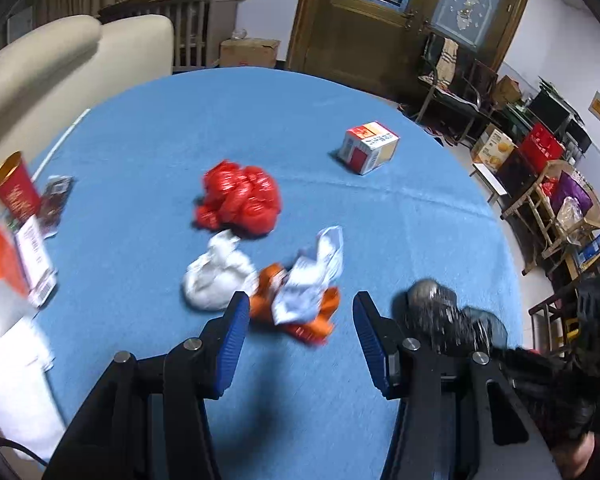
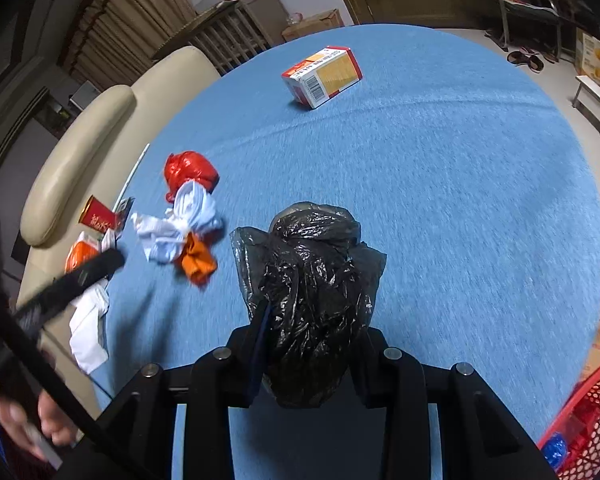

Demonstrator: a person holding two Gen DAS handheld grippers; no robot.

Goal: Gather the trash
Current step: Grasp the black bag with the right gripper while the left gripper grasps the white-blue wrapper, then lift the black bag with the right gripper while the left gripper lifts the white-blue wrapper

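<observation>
Gripping black bag [image 2: 312, 300], right hand-held gripper [image 2: 308, 356] mid-table; left hand-held gripper [image 1: 300, 332] wide by wrappers [image 1: 300, 296].

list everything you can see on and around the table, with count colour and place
table: 1, blue cloth, centre
black plastic bag: 1, black, in the right gripper
red plastic bag: 1, red, mid-table
white crumpled paper: 1, white, below the red bag
orange and white wrapper: 1, ahead of the left gripper
carton box: 1, red, white and yellow, far side
red paper cup: 1, left edge
red mesh basket: 1, right of the table
sofa: 1, cream, behind the table
left gripper: open
right gripper: shut on the bag
</observation>
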